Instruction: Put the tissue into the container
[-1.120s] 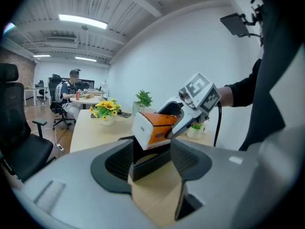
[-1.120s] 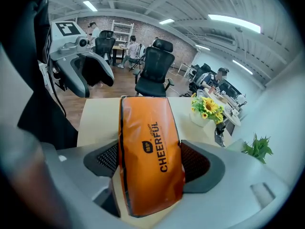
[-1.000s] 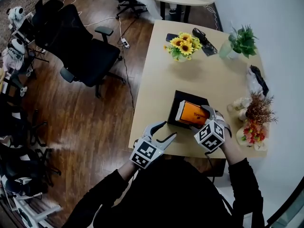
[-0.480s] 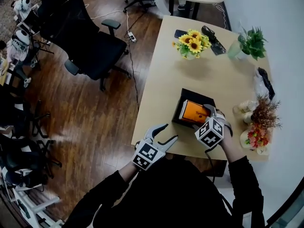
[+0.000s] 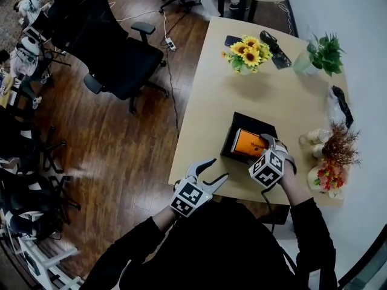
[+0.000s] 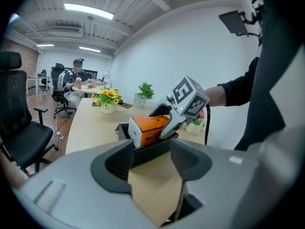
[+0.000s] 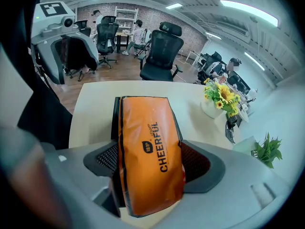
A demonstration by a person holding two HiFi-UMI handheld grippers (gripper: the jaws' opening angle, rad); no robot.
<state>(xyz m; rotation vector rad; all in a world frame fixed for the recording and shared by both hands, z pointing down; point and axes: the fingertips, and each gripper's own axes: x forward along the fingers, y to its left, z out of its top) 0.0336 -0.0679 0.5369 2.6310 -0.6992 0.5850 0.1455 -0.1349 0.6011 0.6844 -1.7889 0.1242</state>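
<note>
An orange tissue pack (image 5: 248, 142) hangs tilted with its far end in the black open container (image 5: 237, 124) near the table's front edge. My right gripper (image 5: 264, 145) is shut on the pack's near end. In the right gripper view the pack (image 7: 150, 151) fills the gap between the pads, with the container (image 7: 116, 113) under it. My left gripper (image 5: 214, 169) stands open and empty at the table's front edge, left of the container. The left gripper view shows the pack (image 6: 148, 128), the container (image 6: 123, 129) and the right gripper (image 6: 167, 118) ahead of the left gripper's spread jaws.
A sunflower vase (image 5: 247, 53), a phone (image 5: 233, 40) and a potted plant (image 5: 320, 56) stand at the table's far end. Dried and red flowers (image 5: 331, 159) line the right edge. Black office chairs (image 5: 115, 59) stand on the wood floor to the left.
The head view has shifted slightly. Both grippers and the pack keep nearly the same places relative to the container.
</note>
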